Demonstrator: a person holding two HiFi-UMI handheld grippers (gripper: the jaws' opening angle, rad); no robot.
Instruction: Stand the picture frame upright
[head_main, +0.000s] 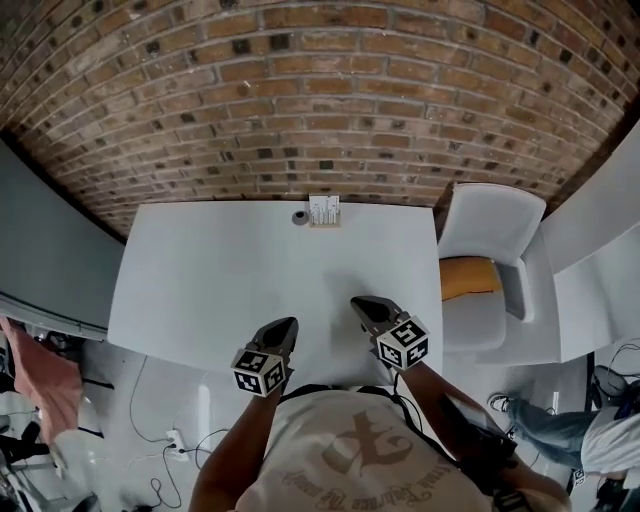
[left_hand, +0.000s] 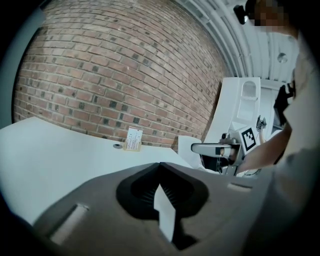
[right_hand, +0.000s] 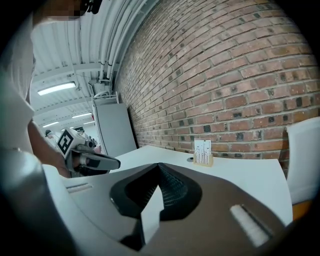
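A small picture frame (head_main: 324, 210) with a pale print stands upright at the far edge of the white table (head_main: 200, 280), close to the brick wall. It also shows as a small frame (left_hand: 133, 139) in the left gripper view and as the same frame (right_hand: 203, 152) in the right gripper view. My left gripper (head_main: 290, 325) hovers over the table's near edge, shut and empty. My right gripper (head_main: 358, 303) is beside it, slightly farther in, also shut with nothing held. Both are far from the frame.
A small round grey disc (head_main: 300, 217) lies just left of the frame. A white chair (head_main: 490, 225) with an orange cushion (head_main: 468, 277) stands at the table's right end. A grey cabinet (head_main: 40, 250) is at the left, and cables lie on the floor (head_main: 170, 440).
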